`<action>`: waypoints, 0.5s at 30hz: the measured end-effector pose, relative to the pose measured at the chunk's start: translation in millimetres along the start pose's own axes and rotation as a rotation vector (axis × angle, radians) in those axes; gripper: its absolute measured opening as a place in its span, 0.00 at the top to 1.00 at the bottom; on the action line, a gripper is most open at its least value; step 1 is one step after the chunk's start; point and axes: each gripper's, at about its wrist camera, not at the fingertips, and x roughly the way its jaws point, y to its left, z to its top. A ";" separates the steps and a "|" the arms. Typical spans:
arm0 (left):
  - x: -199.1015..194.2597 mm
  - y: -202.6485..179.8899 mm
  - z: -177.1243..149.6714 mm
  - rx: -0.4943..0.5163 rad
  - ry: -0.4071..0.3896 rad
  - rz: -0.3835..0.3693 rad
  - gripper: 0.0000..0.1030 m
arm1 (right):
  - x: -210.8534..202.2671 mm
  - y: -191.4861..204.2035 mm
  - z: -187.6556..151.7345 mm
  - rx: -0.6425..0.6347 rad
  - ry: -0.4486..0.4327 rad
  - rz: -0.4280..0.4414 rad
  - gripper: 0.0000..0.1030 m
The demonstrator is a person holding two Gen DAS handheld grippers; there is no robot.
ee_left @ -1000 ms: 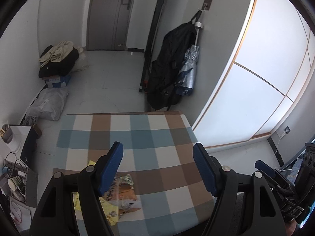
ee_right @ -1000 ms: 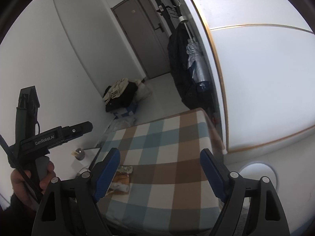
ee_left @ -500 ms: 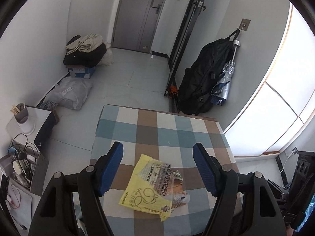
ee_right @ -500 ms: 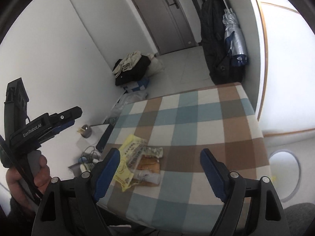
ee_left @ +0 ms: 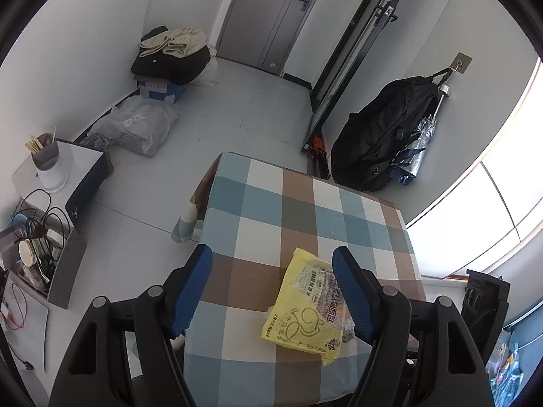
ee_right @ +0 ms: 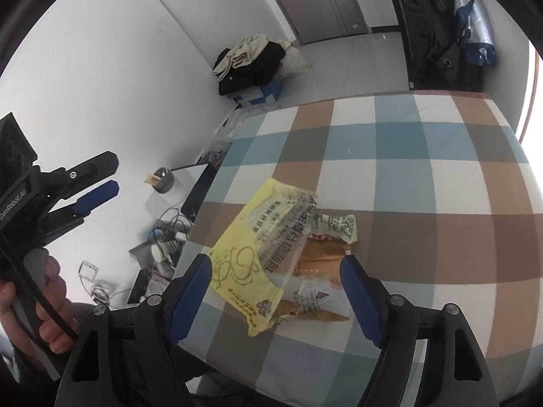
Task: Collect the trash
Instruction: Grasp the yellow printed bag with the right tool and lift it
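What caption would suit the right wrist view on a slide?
Right tongs, jaws closing but gripping nothing, above the yellow wrapper and crumpled packets on the checked tablecloth.

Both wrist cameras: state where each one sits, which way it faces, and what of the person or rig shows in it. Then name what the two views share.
Left wrist: sits on the left gripper, angled down over the checked table toward the door; only its own open blue fingers show.
Right wrist: sits on the right gripper, jaws closing on nothing, angled down at the yellow wrapper; the left gripper and hand show.
Shared: table, yellow wrapper, clothes pile.
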 end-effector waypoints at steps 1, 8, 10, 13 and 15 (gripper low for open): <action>0.1 1.6 0.2 -0.002 0.002 0.001 0.32 | 4.4 0.4 0.2 0.003 0.010 -0.003 0.30; 1.9 10.5 0.1 -0.034 0.030 -0.014 0.32 | 36.3 -2.2 2.3 0.034 0.088 -0.014 0.39; 2.9 11.5 0.7 -0.042 0.036 -0.020 0.32 | 41.2 -3.2 2.2 0.044 0.095 -0.014 0.48; 4.0 11.9 1.1 -0.048 0.044 -0.023 0.32 | 44.6 -3.0 3.1 0.047 0.102 -0.003 0.62; 4.7 11.8 1.1 -0.051 0.050 -0.024 0.32 | 47.0 -2.7 3.8 0.049 0.109 0.006 0.70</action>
